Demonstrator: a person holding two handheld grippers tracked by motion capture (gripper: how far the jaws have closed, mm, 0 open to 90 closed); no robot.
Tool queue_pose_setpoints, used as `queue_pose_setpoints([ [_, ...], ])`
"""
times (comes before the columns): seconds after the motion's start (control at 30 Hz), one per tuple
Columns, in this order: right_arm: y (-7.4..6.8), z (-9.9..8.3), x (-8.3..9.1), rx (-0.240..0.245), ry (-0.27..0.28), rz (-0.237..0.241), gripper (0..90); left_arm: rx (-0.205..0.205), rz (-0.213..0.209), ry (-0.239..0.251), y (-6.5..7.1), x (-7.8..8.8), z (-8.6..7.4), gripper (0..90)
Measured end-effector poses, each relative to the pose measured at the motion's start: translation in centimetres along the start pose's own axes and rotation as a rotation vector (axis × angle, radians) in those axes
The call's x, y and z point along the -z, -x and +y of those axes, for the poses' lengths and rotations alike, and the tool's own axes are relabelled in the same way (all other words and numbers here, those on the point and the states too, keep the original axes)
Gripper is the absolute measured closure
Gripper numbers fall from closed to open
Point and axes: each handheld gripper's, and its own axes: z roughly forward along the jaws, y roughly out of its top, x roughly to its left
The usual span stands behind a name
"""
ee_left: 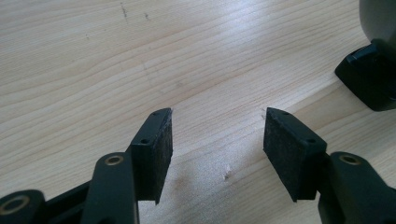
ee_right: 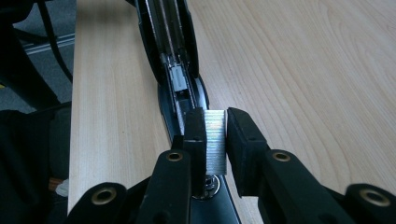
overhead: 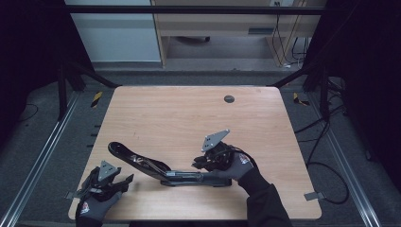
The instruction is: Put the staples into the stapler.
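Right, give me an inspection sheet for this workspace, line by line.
Surface: light wooden table, with a round grommet near the far edge.
Job's things: black stapler lying opened out on the table; strip of staples held over its open channel.
Clutter: nothing seen.
Grippers: right gripper shut on the strip of staples; left gripper open, nothing between its jaws, low over the table near the stapler's end.
Cables: black cables on the floor to the right of the table.
Surroundings: black frame bars, grey floor, wooden desk beyond.
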Motion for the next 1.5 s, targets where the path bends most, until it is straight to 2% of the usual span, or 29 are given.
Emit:
queue_pose_setpoints([
  [0.5, -0.5, -0.2, -1.1, 0.027, -0.036, 0.038, 78.6, -0.003, 0.000, -0.004, 0.0, 0.0, 0.0, 42.3],
  [1.5, -0.1, -0.4, -2.6, 0.055, -0.095, 0.045, 78.6, -0.004, -0.002, -0.006, 0.0, 0.0, 0.0, 42.2],
])
